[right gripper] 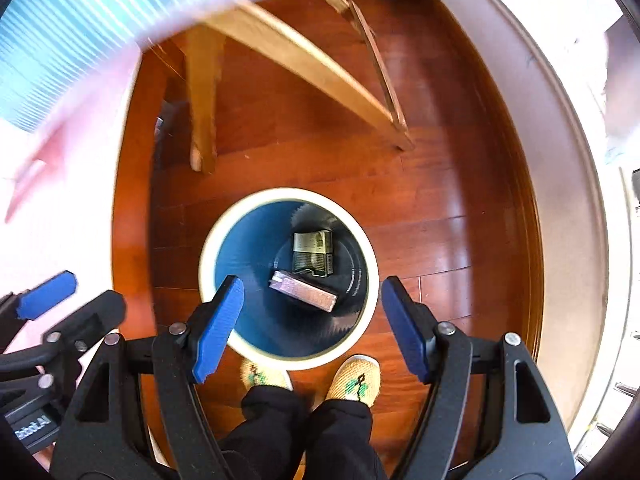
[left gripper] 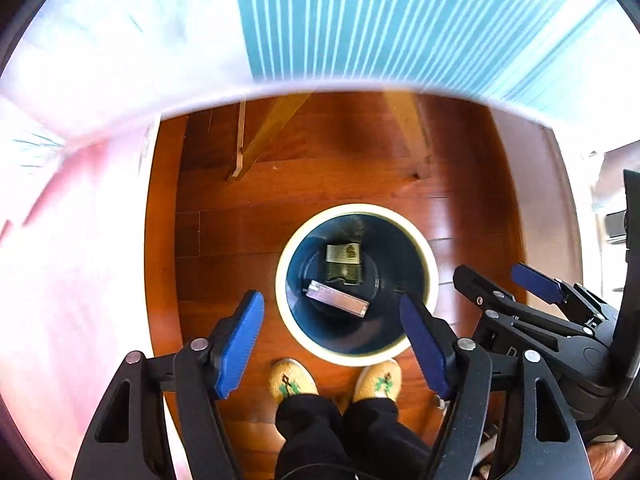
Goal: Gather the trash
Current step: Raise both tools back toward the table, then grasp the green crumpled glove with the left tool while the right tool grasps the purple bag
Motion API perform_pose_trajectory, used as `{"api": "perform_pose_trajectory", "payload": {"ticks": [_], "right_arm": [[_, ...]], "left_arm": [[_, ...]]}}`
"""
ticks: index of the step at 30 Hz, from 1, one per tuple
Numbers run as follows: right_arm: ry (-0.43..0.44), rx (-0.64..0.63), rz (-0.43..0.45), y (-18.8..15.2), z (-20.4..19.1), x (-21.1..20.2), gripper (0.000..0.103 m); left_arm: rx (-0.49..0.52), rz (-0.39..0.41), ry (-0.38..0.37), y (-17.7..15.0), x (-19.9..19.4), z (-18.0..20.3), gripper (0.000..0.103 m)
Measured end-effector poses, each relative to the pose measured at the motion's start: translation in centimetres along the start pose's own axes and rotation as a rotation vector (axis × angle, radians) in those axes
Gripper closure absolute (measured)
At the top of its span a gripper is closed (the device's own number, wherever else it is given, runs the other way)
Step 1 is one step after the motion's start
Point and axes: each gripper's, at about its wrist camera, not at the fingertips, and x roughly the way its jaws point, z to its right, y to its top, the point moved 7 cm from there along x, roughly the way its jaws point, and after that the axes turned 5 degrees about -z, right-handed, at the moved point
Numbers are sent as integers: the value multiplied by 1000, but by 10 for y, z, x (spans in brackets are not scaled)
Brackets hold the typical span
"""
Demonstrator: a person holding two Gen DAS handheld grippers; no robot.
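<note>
A round bin with a cream rim (left gripper: 420, 236) (right gripper: 224, 216) and a dark blue inside stands on the wooden floor below both grippers. In it lie a dark green packet (left gripper: 343, 264) (right gripper: 313, 252) and a silvery flat box (left gripper: 336, 299) (right gripper: 304, 292). My left gripper (left gripper: 334, 344) is open and empty above the bin's near side. My right gripper (right gripper: 312, 324) is open and empty above the bin too. The right gripper also shows at the right of the left wrist view (left gripper: 504, 284).
A table with a blue striped cloth (left gripper: 360, 20) (right gripper: 60, 20) hangs over the far side, with wooden legs (left gripper: 256, 148) (right gripper: 204, 100) beneath. The person's feet in yellow slippers (left gripper: 292, 380) (right gripper: 356, 380) stand just before the bin. A white wall edge (right gripper: 560, 160) runs on the right.
</note>
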Motion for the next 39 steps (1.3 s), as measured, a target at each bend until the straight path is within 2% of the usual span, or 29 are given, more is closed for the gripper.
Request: {"api": "perform_pose_trajectory", "payload": {"ticks": [2,5,12,18,22,28,31,35,39], "right_arm": [[19,-6,27,2,-5,-37,34],[57,-16,81,5,-14,-97,34],[137,-58,189,17,-35,-232,34],[157,-186,330,32,-63,-331,34],[156,-268,447,48,-86,-393,34],[167,-385,594,70,-125,-465,34],[168,-413,644,87,-141,-488,34],[184,-389,662,118,-157,-504,34],[224,-349,645,159,-172,-504,36]], "left_arm": [[-6,6,-22,-3,-30,3,37],[-18,51,-26,-2,-85,5,37],[-73,251,-15,9,-232,0,37],[-116,444,-12,23,-352,-12,37],[-157,509,-29,35,-409,-22,37],[-162,567,28,52,-468,-27,37],[-161,577,43,63,-483,-28,37],[-172,550,64,85,-490,-40,37],[-161,524,49,121,-482,-60,37]]}}
